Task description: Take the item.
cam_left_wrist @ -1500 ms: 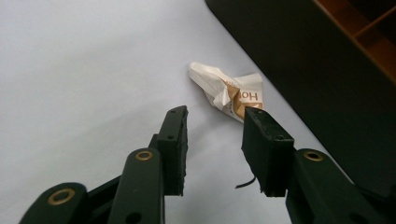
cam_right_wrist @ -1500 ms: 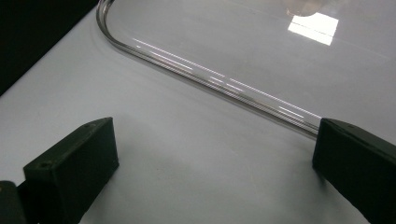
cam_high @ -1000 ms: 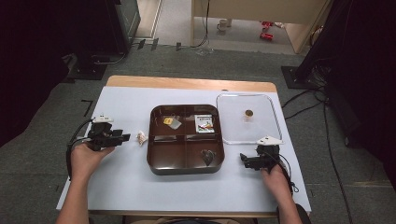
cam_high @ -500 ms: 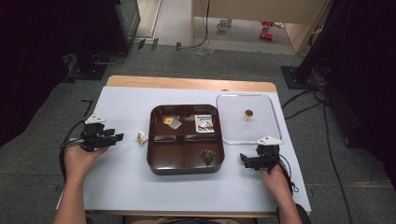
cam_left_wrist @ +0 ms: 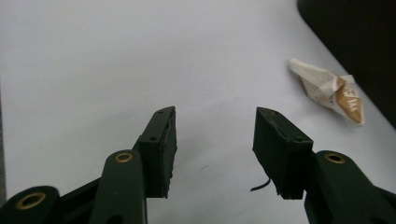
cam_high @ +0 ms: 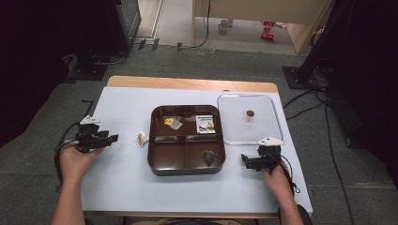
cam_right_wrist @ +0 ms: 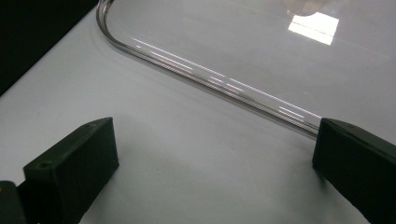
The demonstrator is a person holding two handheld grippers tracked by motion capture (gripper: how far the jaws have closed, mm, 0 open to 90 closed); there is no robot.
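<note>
Left gripper (cam_high: 107, 138) open and empty, aimed at the crumpled wrapper (cam_high: 142, 138) lying just left of the brown tray (cam_high: 159, 166). Right gripper (cam_high: 247, 161) open too, beside the clear lid (cam_high: 267, 131). Risk — flimsy paper skidding against the tray wall. Versus a second ago: left hand drawn back outward, wrapper unmoved.

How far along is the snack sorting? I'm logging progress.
Three items already lie in the dark brown compartment tray. Nothing is in hand: the left gripper and right gripper are both open and empty. Left: the white-and-tan crumpled wrapper lies on the white table beside the tray, and the clear plastic lid is off.
</note>
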